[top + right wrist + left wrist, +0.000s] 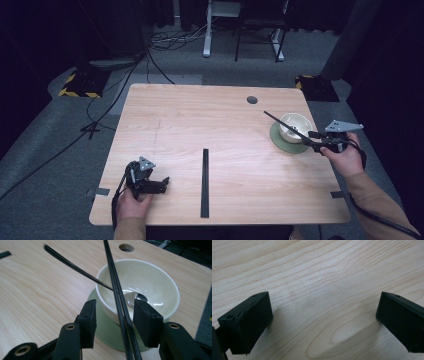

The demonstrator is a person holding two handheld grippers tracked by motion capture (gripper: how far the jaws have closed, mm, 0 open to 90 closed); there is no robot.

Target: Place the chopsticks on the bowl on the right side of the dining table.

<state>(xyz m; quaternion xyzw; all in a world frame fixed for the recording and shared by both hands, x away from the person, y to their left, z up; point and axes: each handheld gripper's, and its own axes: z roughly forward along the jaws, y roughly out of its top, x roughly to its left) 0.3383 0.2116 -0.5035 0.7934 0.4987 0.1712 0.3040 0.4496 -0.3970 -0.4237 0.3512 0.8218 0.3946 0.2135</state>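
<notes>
Right tongs (113, 315) loosened round chopsticks (118, 300) over bowl (160, 282) at 2 o'clock; back off w/o nudging them; left tongs (323, 322) released on bench (200, 125)

A round cream ceramic bowl (295, 125) sits on a flat green round saucer (278, 140) near the light wooden table's (200, 120) right edge. Thin black chopsticks (120, 302) lie across the bowl's rim; a long black-handled spoon (75, 266) rests inside it.

Glossy, perhaps ceramic bowl (150, 282); wood-grain table (37, 290).
</notes>
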